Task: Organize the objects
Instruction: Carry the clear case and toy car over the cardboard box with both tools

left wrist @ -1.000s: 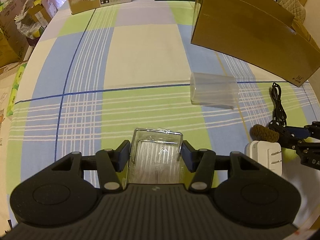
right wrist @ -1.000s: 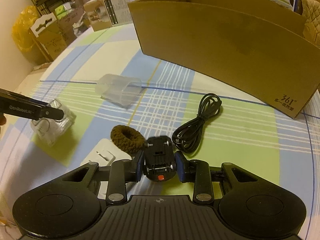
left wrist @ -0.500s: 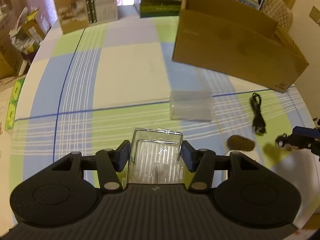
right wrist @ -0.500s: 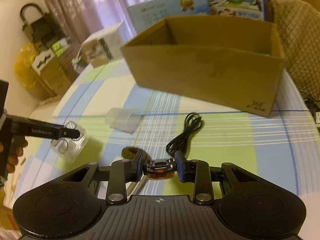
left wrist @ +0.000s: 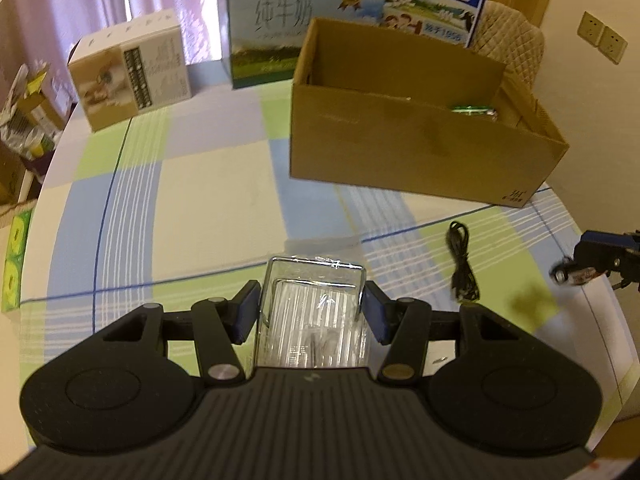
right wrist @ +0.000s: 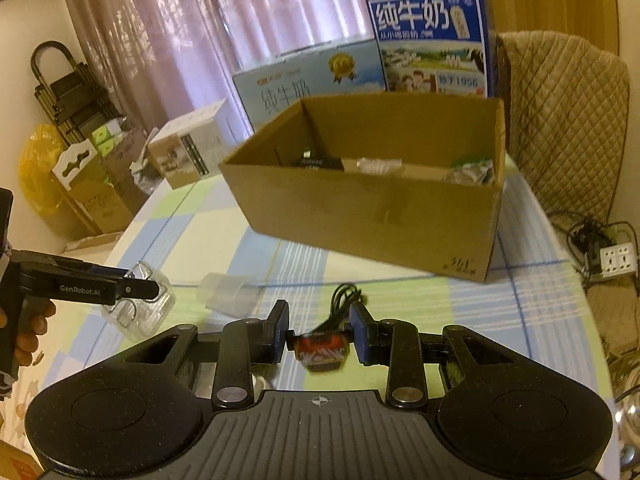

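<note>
Hovering above table [left wrist: 208,184] (both tilted down): left gripper [left wrist: 312,312], right gripper [right wrist: 321,332].

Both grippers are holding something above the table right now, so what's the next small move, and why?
Probably carry both forward over the open cardboard box before releasing. The left gripper is clamped on a clear plastic case, the right gripper on a small red and black toy car, and both hang short of the box's near wall. It already holds other items.
</note>
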Demonstrator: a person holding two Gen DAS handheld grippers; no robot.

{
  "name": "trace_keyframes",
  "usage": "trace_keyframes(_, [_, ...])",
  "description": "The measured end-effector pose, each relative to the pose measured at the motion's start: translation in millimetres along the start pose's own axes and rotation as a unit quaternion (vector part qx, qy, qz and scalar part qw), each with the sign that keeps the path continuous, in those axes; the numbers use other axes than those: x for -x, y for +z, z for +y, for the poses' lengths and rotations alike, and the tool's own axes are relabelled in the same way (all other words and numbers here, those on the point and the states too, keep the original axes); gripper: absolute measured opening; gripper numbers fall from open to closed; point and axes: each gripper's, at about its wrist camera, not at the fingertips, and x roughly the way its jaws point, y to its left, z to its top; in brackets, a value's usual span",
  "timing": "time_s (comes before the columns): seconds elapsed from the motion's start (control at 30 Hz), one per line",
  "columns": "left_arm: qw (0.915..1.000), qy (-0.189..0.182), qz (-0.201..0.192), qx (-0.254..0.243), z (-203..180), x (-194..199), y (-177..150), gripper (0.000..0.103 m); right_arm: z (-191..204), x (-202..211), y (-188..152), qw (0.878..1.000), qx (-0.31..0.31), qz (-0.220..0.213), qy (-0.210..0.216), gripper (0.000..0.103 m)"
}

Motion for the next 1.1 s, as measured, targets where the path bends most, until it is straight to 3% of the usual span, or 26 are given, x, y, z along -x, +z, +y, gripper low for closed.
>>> trace_keyframes(0.7, [0.9983, -0.014, -0.045, -0.036, -33.6, 9.0, 42.5, 0.051, -7.4, 18.6, 36.9, 0.999, 0.029, -0.032, 0.002, 0.030])
trace_keyframes(1.1, [0.9959, -0.022, -0.072, -0.049, -57.0, 1.3, 87.5, 0.051, -20.4, 13.3, 77.0, 0.998, 0.046, -0.052, 0.006, 0.030])
